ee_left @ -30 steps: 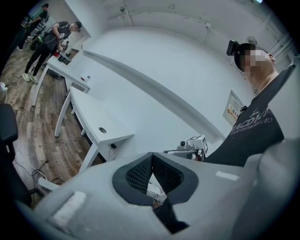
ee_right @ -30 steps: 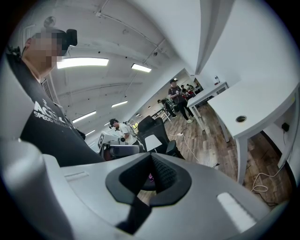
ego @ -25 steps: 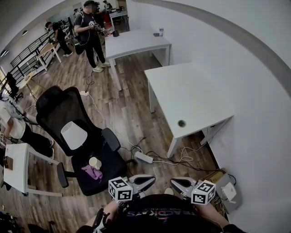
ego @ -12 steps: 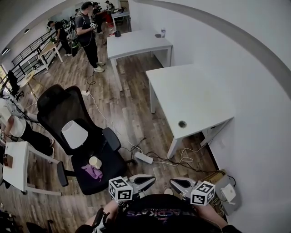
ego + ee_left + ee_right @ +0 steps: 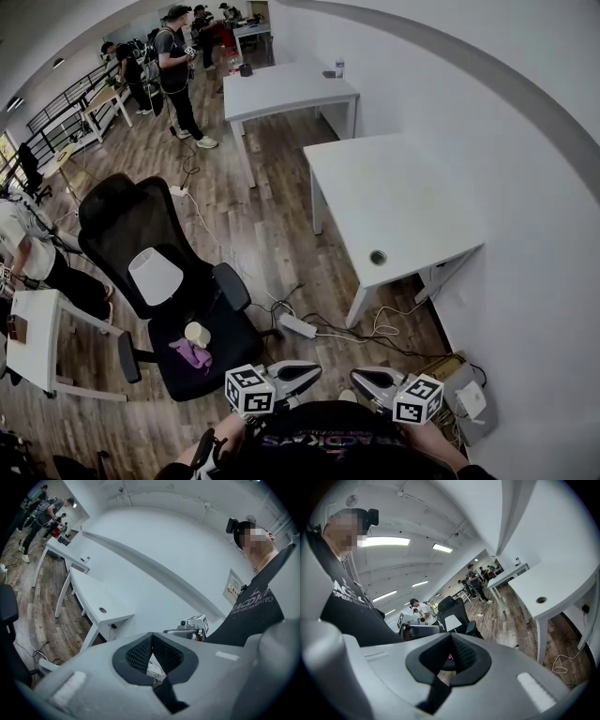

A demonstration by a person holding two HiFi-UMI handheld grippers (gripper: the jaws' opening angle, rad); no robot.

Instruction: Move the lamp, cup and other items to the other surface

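Observation:
A black office chair (image 5: 122, 225) stands at the left of the head view. On its seat lie a white lamp (image 5: 155, 276), a pale cup (image 5: 196, 333) and a purple cloth (image 5: 191, 355). A bare white table (image 5: 398, 202) stands to the right. My left gripper (image 5: 315, 369) and right gripper (image 5: 355, 376) are held close to my body at the bottom, tips pointing toward each other, both shut and empty, well apart from the chair. The left gripper view shows its shut gripper (image 5: 151, 641) facing the table (image 5: 91, 599). From the right gripper (image 5: 451, 643), the chair and lamp (image 5: 452, 621) lie beyond.
A power strip (image 5: 297, 324) and cables lie on the wood floor between chair and table. A second white table (image 5: 281, 89) stands further back with people (image 5: 178, 66) near it. A small white table (image 5: 33, 342) is at the left, a box (image 5: 469, 398) at the bottom right.
Neither gripper has moved. The head view has shifted slightly, and the standing person at the back has stepped a little to the left.

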